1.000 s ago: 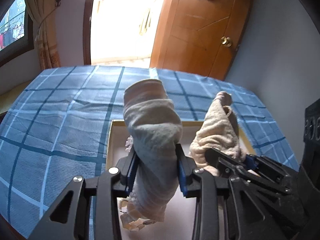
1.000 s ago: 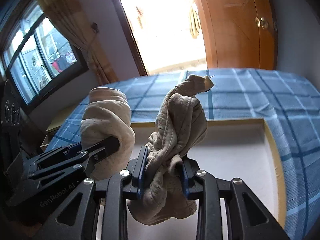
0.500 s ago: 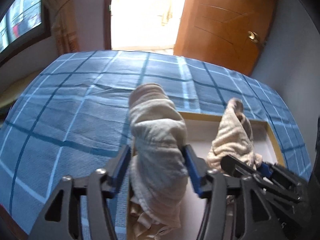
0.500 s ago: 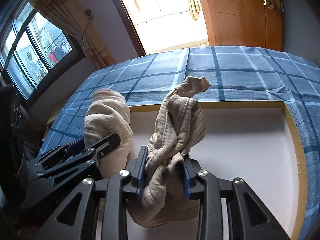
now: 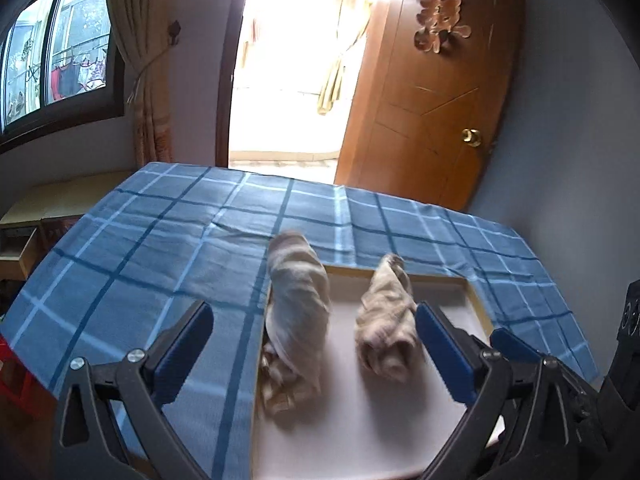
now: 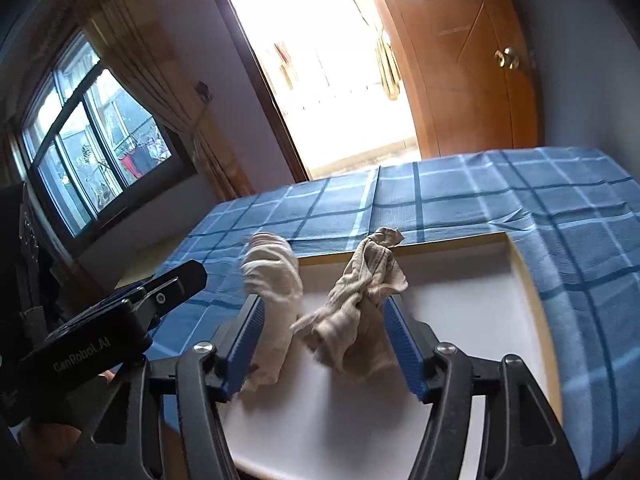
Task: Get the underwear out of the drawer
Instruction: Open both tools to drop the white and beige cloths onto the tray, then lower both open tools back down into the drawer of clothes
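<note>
Underwear in 2 soft, light, floppy rolls, the pale roll (image 5: pixel 298 312) and the beige roll (image 6: pixel 360 300), sits over the drawer (image 6: pixel 520 276), each best pinched mid-bundle, while left gripper (image 5: pixel 316 352) and right gripper (image 6: pixel 324 344), jaws just opened, stand spread and hold nothing.

A blue plaid cloth (image 5: pixel 160 264) covers the surface. Behind it, bright daylight floods an open doorway (image 5: pixel 296 64) beside a wooden door (image 5: pixel 432 120). A curtained window (image 5: pixel 56 48) sits left in the pale wall.
</note>
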`<control>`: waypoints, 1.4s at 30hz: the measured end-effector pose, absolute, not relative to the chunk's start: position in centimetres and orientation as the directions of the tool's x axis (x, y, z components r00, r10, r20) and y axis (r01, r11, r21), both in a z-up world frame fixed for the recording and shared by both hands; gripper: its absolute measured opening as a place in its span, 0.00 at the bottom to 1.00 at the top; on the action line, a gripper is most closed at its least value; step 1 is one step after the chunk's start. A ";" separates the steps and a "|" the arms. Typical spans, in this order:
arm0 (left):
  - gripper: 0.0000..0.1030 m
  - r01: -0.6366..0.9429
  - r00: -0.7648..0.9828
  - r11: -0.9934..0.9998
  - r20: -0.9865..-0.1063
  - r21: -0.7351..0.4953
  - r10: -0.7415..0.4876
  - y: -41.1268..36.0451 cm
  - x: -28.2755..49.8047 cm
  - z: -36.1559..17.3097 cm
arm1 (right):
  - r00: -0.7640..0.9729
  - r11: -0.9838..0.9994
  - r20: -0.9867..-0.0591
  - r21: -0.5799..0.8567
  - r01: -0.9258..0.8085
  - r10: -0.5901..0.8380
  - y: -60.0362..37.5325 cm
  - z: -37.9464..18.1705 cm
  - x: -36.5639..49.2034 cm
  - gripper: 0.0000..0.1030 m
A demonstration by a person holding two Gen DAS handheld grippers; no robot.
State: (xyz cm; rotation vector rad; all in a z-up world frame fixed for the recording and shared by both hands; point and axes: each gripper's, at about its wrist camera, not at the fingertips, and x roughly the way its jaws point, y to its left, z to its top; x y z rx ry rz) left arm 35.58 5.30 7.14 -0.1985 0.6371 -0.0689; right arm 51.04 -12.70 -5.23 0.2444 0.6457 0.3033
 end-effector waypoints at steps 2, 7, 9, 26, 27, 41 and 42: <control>1.00 0.019 0.806 0.981 -0.578 -0.192 -0.129 4.8 33.9 6.9 | 0.766 0.929 -0.542 0.308 -0.204 0.347 -12.9 -5.2 48.9 0.72; 1.00 0.062 0.796 0.985 -0.588 -0.162 -0.147 3.6 30.3 5.5 | 0.752 0.928 -0.557 0.311 -0.205 0.353 -13.4 -6.6 44.8 0.73; 1.00 0.077 0.787 0.983 -0.595 -0.168 -0.163 3.3 29.1 4.7 | 0.747 0.923 -0.558 0.325 -0.204 0.361 -14.0 -7.4 43.4 0.73; 1.00 0.155 0.764 0.975 -0.605 -0.161 -0.222 0.7 21.5 0.9 | 0.751 0.930 -0.576 0.341 -0.138 0.322 -17.2 -12.1 34.5 0.73; 1.00 0.159 0.761 0.974 -0.607 -0.164 -0.227 0.6 21.2 0.7 | 0.753 0.931 -0.576 0.341 -0.132 0.318 -17.4 -12.2 34.1 0.73; 1.00 0.160 0.714 0.976 -0.665 -0.148 -0.218 1.1 18.7 -3.7 | 0.772 0.955 -0.597 0.292 -0.044 0.218 -21.0 -14.6 29.8 0.73; 1.00 0.162 0.706 0.975 -0.673 -0.151 -0.221 1.1 18.6 -4.1 | 0.774 0.957 -0.598 0.287 -0.035 0.208 -21.4 -14.8 29.6 0.73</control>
